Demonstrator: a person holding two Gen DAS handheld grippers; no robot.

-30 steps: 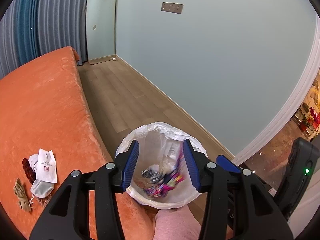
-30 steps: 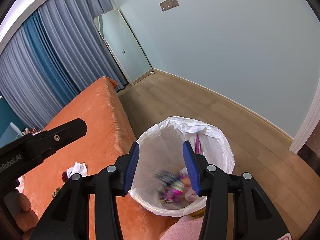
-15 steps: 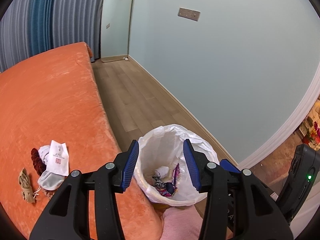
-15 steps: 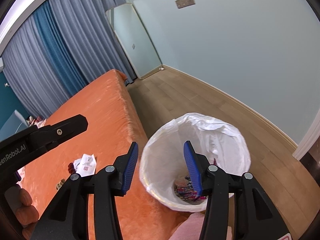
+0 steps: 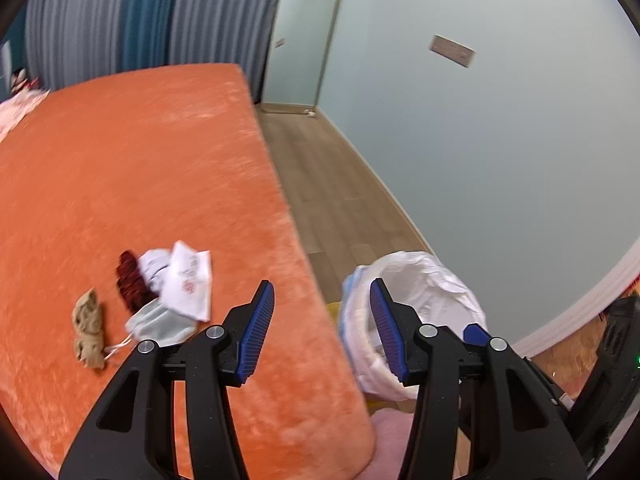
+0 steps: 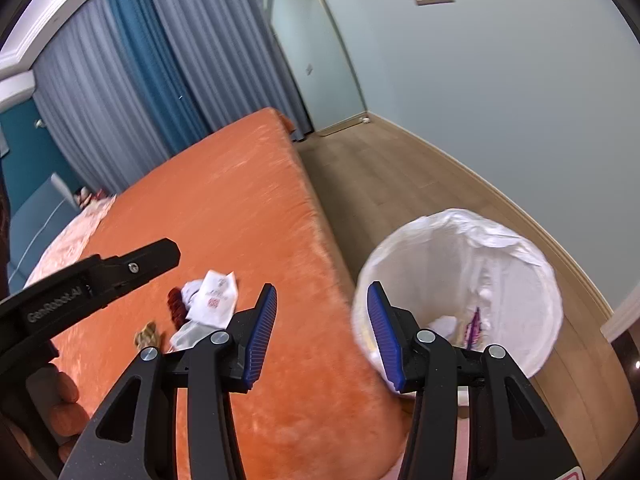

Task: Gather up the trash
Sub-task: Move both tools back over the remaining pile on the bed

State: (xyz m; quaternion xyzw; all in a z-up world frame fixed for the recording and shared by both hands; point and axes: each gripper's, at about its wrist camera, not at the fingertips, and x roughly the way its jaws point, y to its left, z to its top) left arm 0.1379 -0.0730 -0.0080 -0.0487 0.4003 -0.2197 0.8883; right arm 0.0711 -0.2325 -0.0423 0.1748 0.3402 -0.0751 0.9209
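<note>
Two hand-held grippers hover over the edge of an orange bed [image 5: 152, 184]. The left hand-held gripper [image 5: 322, 328] has just been opening its blue jaws, nothing between them. The right hand-held gripper [image 6: 322, 330] stands apart, empty. A small trash pile [image 5: 168, 288] lies on the bed, left of a white-lined bin [image 6: 516, 252] on the floor.

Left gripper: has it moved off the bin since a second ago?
Yes. The left gripper has swung left: a second ago it framed the lined bin; now it frames the edge of the orange bed, jaws empty.
</note>
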